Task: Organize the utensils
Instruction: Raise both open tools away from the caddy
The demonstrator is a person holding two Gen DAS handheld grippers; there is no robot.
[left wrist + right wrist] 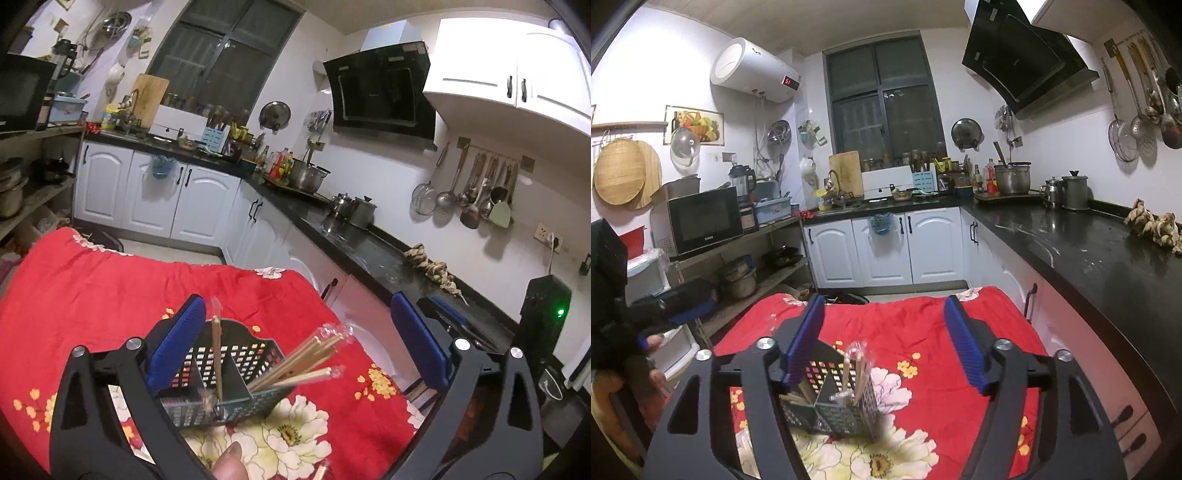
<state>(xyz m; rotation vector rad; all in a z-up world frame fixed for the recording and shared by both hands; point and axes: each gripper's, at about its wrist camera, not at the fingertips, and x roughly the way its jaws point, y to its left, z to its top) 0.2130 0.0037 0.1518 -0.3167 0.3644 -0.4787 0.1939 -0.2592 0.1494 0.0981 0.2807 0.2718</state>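
A black perforated utensil basket [236, 373] with dividers stands on the red floral cloth [92, 295]. One wooden chopstick [217, 354] stands upright in its middle compartment and a bundle of chopsticks [306, 362] leans out to the right. My left gripper [295, 347] is open and empty, just above and in front of the basket. In the right wrist view the same basket [831, 402] holds wrapped chopsticks [857, 373]. My right gripper [882, 343] is open and empty above it. The left gripper [676, 306] shows at the left of that view.
A black kitchen counter [1089, 258] runs along the right, with kettles [1067, 192], a pot [1012, 179] and a cloth bundle [1152, 225]. White cabinets [886, 247] stand behind the table. A shelf with a microwave [698, 221] is on the left. Ladles [476, 192] hang on the wall.
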